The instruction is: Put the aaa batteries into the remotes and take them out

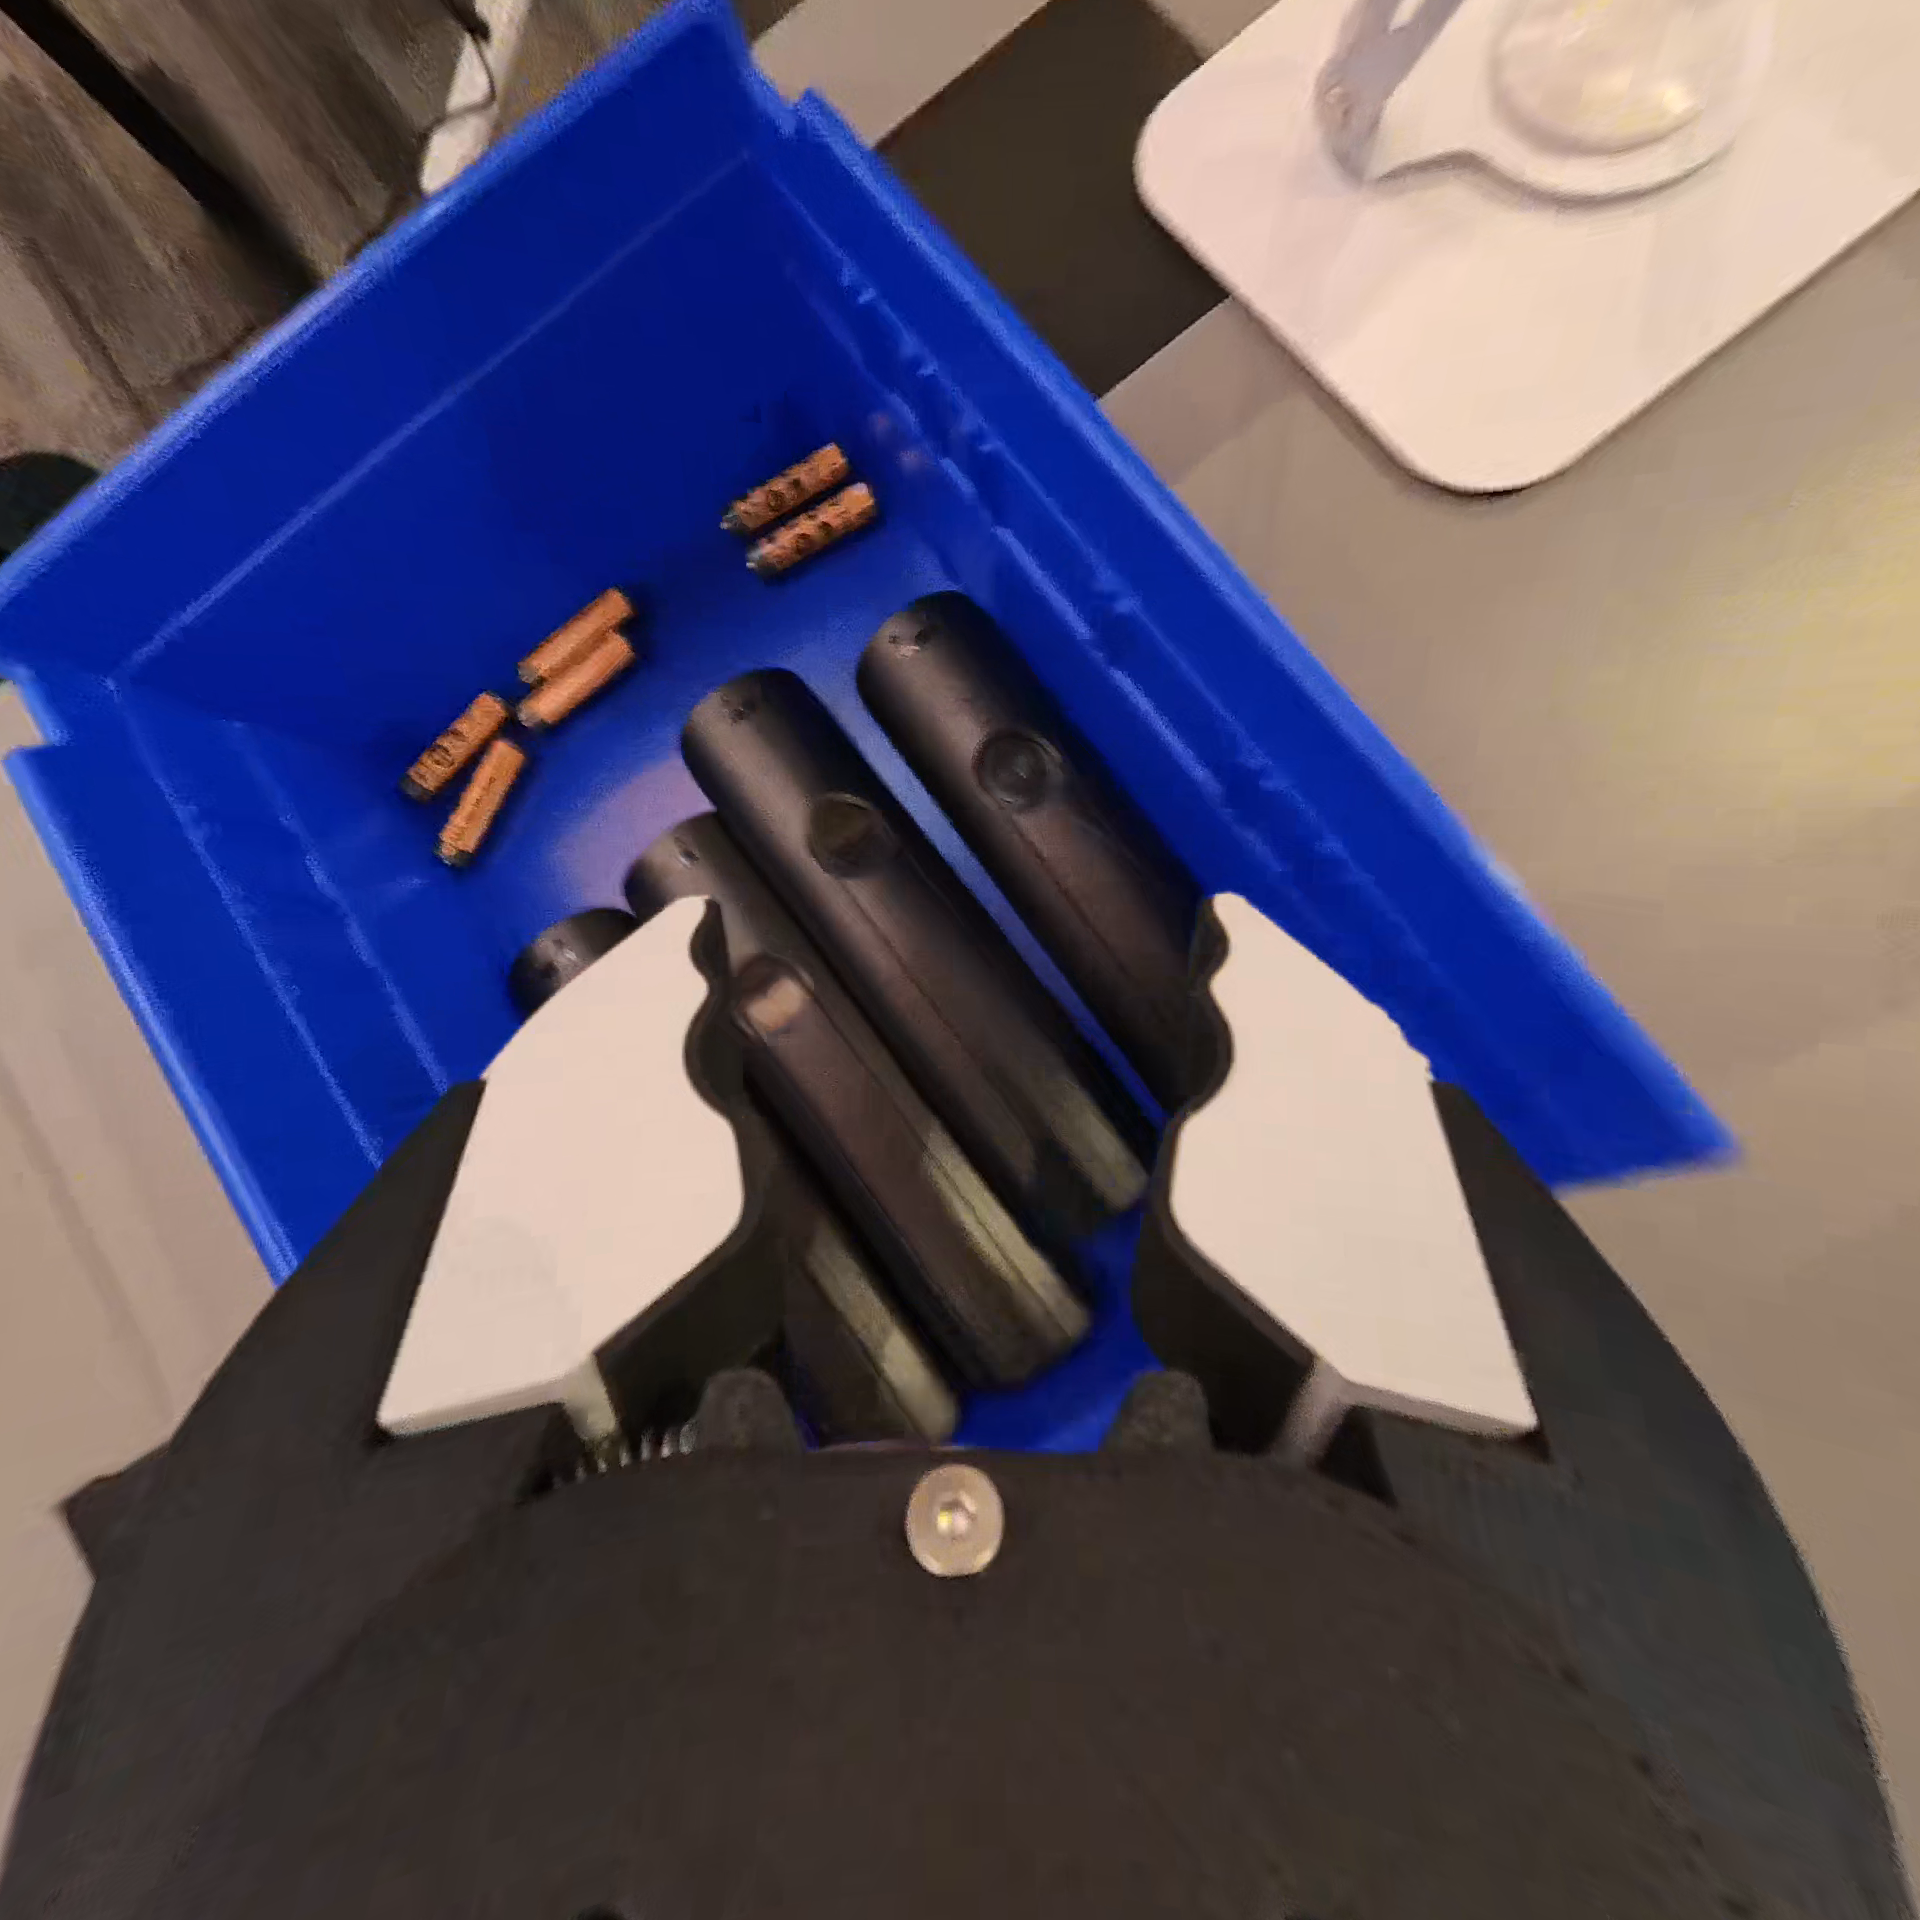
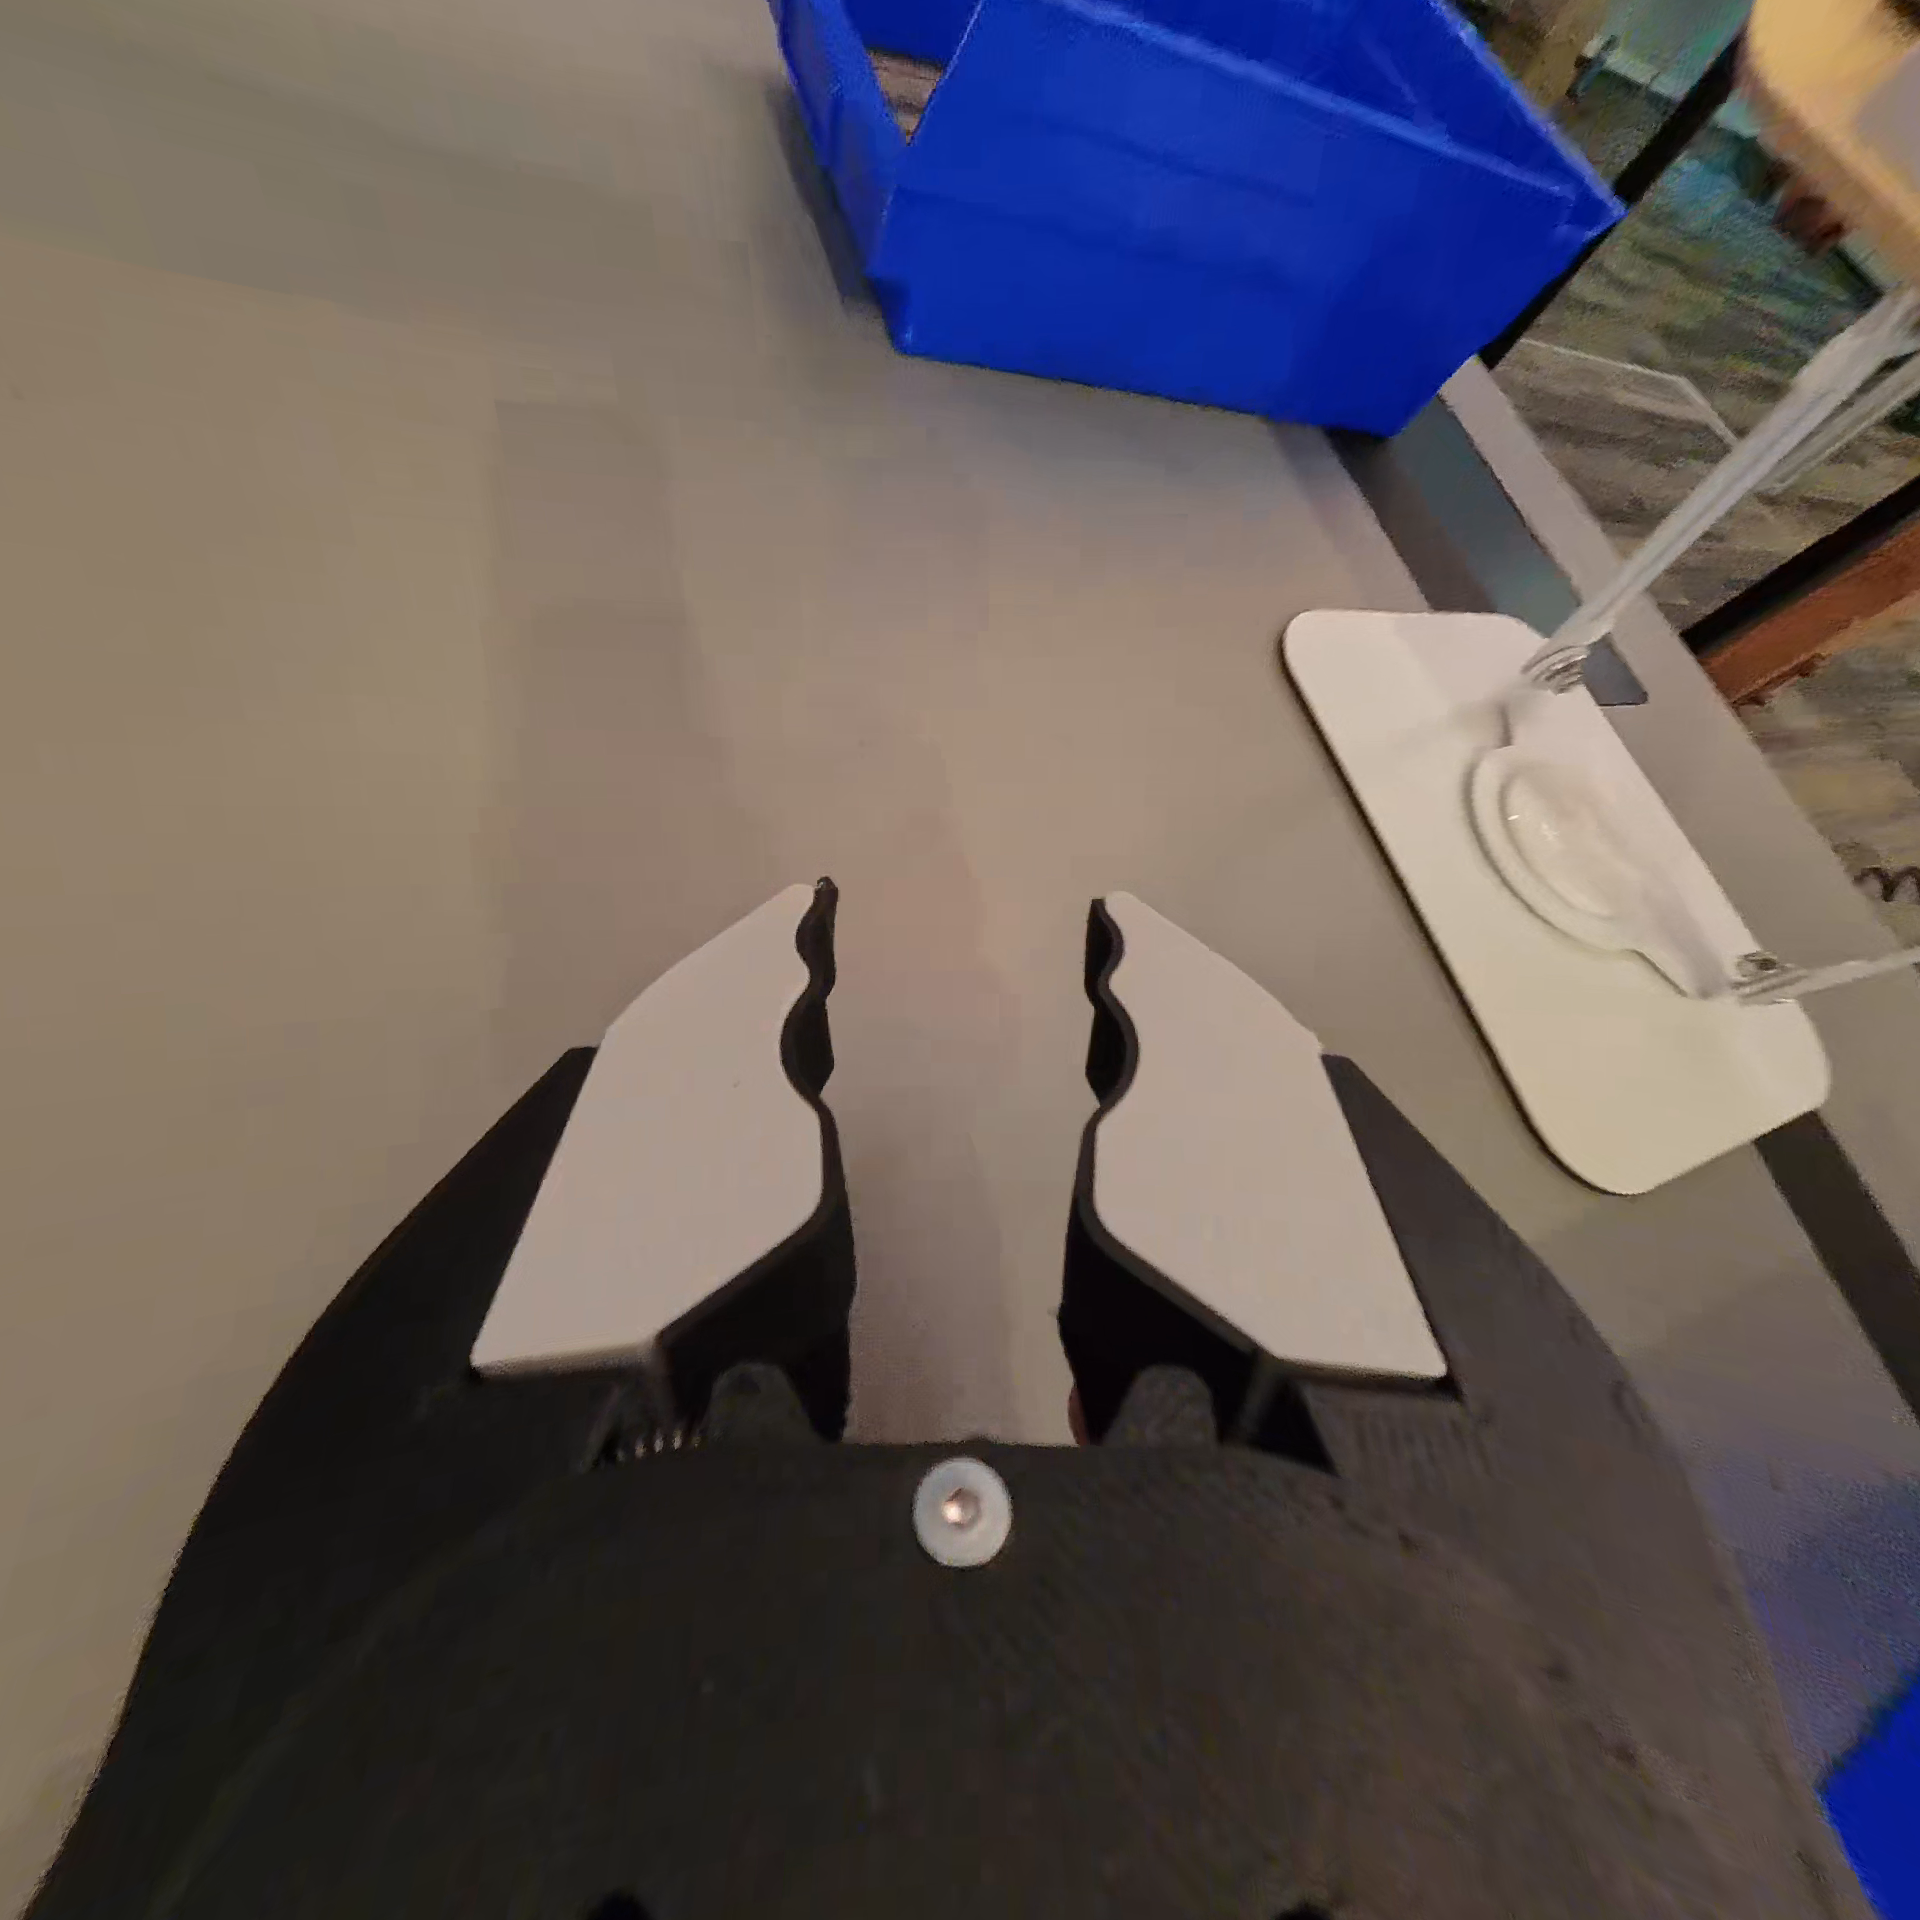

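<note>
Left gripper (image 1: 956, 914) hangs over a blue bin (image 1: 499, 436) on a grey table (image 1: 1558, 831), jaws spread wide and grasping nothing. Inside the bin lie 4 black remotes (image 1: 831, 862) side by side, with 6 copper-coloured AAA batteries (image 1: 577, 660) loose beyond them. Right gripper (image 2: 961, 914) hovers above bare table, jaws apart and empty, beside a white stand base (image 2: 1455, 831)

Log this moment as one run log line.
left gripper open over remotes in blue bin | batteries loose | right gripper open, empty, above table
</note>
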{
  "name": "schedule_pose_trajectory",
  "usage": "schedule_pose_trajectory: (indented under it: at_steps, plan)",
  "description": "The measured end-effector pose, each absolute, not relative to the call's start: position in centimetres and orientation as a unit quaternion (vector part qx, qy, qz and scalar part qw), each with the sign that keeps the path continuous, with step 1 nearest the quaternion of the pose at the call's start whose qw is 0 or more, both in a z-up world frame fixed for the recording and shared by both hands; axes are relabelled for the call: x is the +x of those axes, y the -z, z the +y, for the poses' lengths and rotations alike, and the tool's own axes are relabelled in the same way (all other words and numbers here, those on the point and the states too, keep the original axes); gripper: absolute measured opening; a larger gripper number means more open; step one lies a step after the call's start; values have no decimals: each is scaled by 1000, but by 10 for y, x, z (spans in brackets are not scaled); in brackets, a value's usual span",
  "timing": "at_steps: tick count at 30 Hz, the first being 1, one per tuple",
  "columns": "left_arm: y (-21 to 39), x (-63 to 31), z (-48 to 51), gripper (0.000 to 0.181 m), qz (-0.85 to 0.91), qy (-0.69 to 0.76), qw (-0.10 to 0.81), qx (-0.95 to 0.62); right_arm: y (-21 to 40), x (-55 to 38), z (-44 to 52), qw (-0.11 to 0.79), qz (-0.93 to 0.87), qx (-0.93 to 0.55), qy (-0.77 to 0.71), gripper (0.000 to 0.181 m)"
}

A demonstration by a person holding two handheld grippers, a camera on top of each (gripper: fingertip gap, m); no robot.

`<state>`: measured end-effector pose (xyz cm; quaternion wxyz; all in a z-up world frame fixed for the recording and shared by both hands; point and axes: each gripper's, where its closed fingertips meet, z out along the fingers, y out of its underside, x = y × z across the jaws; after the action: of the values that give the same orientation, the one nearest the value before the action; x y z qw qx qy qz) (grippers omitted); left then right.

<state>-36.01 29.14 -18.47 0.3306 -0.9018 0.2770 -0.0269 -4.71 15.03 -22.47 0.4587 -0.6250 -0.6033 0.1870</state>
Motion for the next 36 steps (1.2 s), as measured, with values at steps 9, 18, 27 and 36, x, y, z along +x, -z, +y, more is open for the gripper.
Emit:
schedule_pose_trajectory:
  at_steps: [9,18,27,36]
  plan:
    - [256,-381,362,90,220,76,177,-956,243,-50,141,437,-625,-618,-190,46]
    - [273,-384,375,56,208,114,150,-960,260,-50,136,414,-650,-611,-181,46]
    - [264,-376,378,44,228,96,181,-952,261,-47,138,414,-650,-614,-174,45]
    - [246,-353,358,15,264,105,207,-936,261,-47,138,414,-652,-612,-171,45]
